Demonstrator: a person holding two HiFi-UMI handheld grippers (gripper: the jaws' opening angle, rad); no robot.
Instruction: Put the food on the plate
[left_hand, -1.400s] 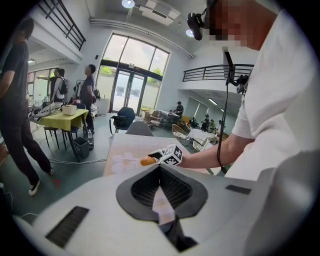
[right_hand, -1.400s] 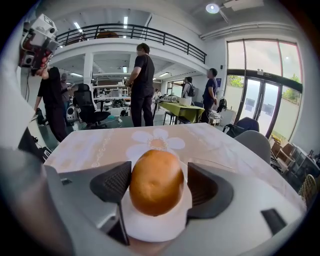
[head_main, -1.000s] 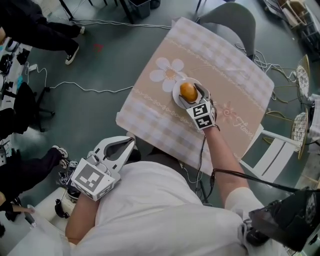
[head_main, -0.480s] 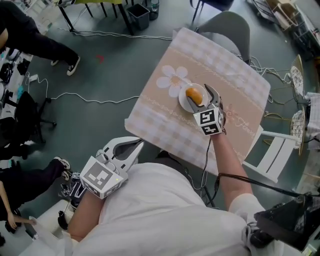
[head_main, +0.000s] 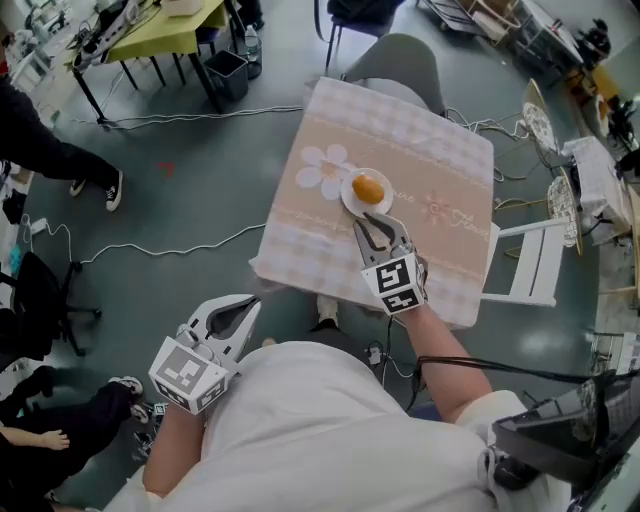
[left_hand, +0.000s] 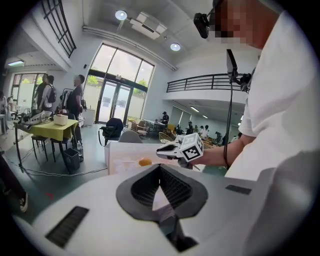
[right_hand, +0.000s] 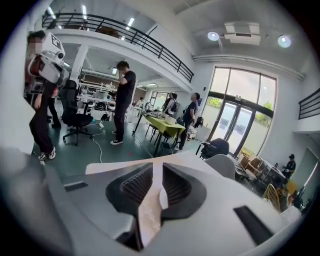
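Note:
An orange, rounded piece of food (head_main: 369, 187) lies on a small white plate (head_main: 348, 201) on the checked tablecloth of the table (head_main: 430, 150). My right gripper (head_main: 372, 222) hovers over the table just short of the plate. Its jaws are closing, a narrow slit remains, and nothing is between them; the right gripper view shows only tablecloth through the slit of the right gripper (right_hand: 156, 167). My left gripper (head_main: 245, 308) hangs low at my left side, off the table, tips together and empty. In the left gripper view the left gripper (left_hand: 160, 167) faces the food (left_hand: 145, 162) and the right gripper (left_hand: 165, 150).
A grey chair (head_main: 395, 60) stands behind the table, and a white chair (head_main: 535, 265) at its right. Cables (head_main: 160, 245) trail across the floor on the left. A yellow-green table (head_main: 170, 30) and a bin (head_main: 228, 72) are at the back left. People stand around the hall.
My right gripper has drawn back from the plate towards me, leaving the food lying on it, and its jaws have narrowed from wide open. The left gripper stays at my side.

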